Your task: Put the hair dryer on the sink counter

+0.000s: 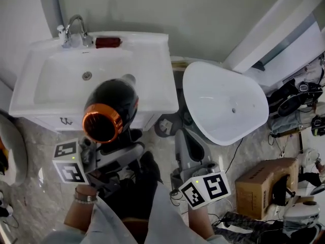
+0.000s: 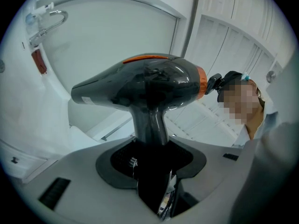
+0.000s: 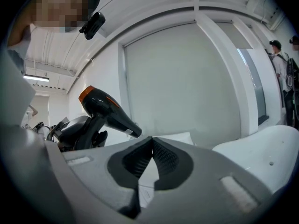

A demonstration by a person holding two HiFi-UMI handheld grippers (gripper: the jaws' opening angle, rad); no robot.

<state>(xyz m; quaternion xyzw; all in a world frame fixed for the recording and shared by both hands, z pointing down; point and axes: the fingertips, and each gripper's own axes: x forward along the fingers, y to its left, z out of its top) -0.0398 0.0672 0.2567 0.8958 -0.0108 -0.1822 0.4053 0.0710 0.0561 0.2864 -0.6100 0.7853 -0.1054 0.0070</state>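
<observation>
One dryer (image 1: 109, 108), black with an orange ring at its back end, is up in the air over the front edge of the sink (image 1: 56, 83). It is not on the desk (image 1: 150, 47). Its nozzle points toward the sink and the orange end faces the person.

There are two grippers. The left gripper (image 1: 124, 139) has its fingers (image 2: 79, 174) clenched on the dryer's handle, which rises straight up from between the two dark pads in the left gripper view. The right gripper (image 1: 183, 135) is to the right of the dryer and apart from it. Its fingers (image 3: 215, 174) are closed tip to tip with nothing between them. Each gripper carries one marker cube, the left one (image 1: 68, 161) and the right one (image 1: 205, 187), so there are two in all.

On the desk behind the bowl stand one faucet (image 1: 75, 29) and, just right of it, one small red thing (image 1: 108, 42). What the red thing is cannot be told.

On the floor to the right of the sink is one white oval tub (image 1: 223, 103). Nearer the person on that side is one cardboard box (image 1: 264, 184), among cables and other gear.
</observation>
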